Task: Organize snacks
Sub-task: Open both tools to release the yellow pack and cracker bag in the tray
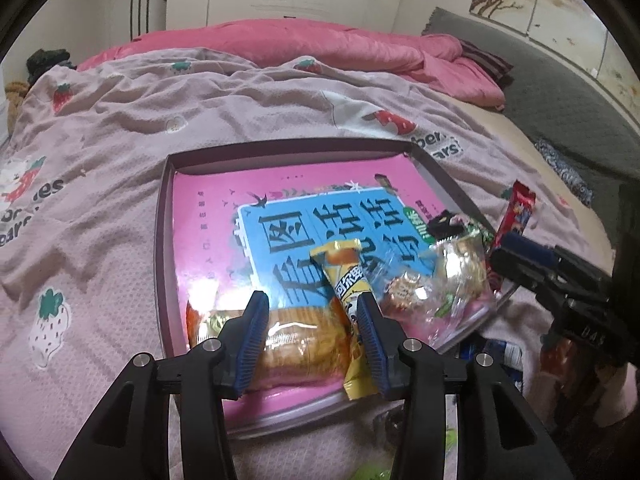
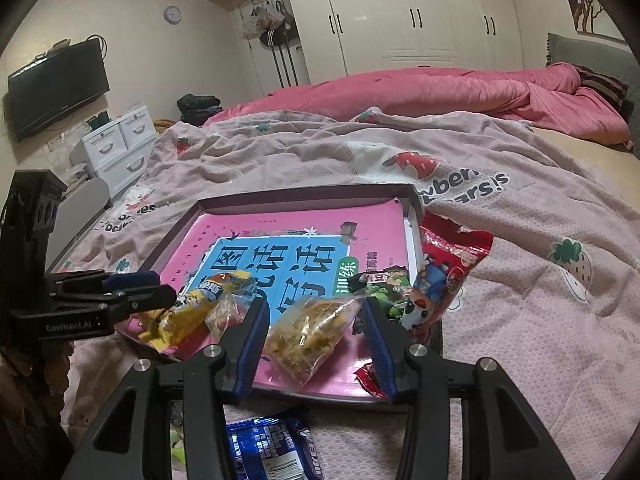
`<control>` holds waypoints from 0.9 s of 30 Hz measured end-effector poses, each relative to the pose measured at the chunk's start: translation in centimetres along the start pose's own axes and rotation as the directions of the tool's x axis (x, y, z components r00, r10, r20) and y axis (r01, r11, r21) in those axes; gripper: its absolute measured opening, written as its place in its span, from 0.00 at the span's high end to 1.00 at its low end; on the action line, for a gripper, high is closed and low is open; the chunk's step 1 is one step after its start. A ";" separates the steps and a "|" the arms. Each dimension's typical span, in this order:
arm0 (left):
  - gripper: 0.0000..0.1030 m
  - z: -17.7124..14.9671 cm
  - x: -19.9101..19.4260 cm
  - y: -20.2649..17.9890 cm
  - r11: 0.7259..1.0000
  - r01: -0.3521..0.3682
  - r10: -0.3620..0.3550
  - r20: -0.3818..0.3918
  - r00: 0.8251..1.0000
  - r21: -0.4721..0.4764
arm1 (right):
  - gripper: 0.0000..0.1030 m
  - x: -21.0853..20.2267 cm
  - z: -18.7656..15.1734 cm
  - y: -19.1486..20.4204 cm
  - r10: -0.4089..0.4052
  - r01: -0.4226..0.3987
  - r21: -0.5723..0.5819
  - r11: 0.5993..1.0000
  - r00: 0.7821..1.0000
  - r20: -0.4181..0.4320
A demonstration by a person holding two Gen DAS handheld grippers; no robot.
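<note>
A shallow box tray (image 1: pixel 166 216) with a pink and blue book cover inside lies on the bed; it also shows in the right wrist view (image 2: pixel 280 196). My left gripper (image 1: pixel 312 320) is open above the tray's near edge, over an orange biscuit pack (image 1: pixel 304 340), with a yellow snack stick (image 1: pixel 346 280) against its right finger. My right gripper (image 2: pixel 314 328) is open around a clear bag of golden snacks (image 2: pixel 308 332) lying in the tray. A red snack bag (image 2: pixel 444 272) leans on the tray's right side. The yellow stick (image 2: pixel 192 312) lies by the left gripper (image 2: pixel 132 292).
A blue cookie pack (image 2: pixel 272 448) lies on the blanket under my right gripper. Clear candy bags (image 1: pixel 448 280) sit in the tray's right part. The strawberry blanket (image 1: pixel 100 128) covers the bed, with a pink quilt (image 2: pixel 420 88) behind. White drawers (image 2: pixel 116 148) stand left.
</note>
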State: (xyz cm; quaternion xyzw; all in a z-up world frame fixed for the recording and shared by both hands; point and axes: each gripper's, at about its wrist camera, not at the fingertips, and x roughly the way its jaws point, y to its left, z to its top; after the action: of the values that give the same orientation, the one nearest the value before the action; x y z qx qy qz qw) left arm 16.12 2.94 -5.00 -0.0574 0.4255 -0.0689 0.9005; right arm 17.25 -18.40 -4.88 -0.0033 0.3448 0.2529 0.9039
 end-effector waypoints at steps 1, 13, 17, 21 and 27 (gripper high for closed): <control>0.54 -0.1 0.0 -0.1 1.000 -0.002 0.002 -0.001 1.000 0.006 | 0.54 0.0 0.0 0.1 0.000 0.000 -0.002 1.000 1.000 0.000; 0.45 -0.2 0.0 -0.7 0.999 -0.033 0.033 0.006 0.999 0.028 | 0.53 -0.6 0.1 0.5 0.005 -0.005 -0.022 1.000 1.000 0.013; 0.45 0.0 -0.5 -0.6 0.999 -0.033 0.032 0.019 0.999 0.019 | 0.53 -0.9 0.2 0.7 0.010 -0.009 -0.026 1.000 1.000 0.021; 0.41 0.3 -1.2 -0.5 1.000 -0.024 0.024 0.033 0.999 0.006 | 0.49 -1.1 0.2 0.8 0.013 -0.012 -0.032 0.999 1.000 0.022; 0.40 0.6 -2.3 -0.5 1.000 -0.024 0.024 0.054 0.998 -0.003 | 0.46 -1.4 0.1 1.0 0.018 -0.017 -0.038 0.999 1.000 0.024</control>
State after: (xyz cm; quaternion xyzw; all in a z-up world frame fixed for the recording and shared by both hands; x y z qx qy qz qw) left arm 15.11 2.90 -2.81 -0.0552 0.4016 -0.0562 0.9124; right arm 15.93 -18.17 -3.73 -0.0143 0.3291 0.2674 0.9055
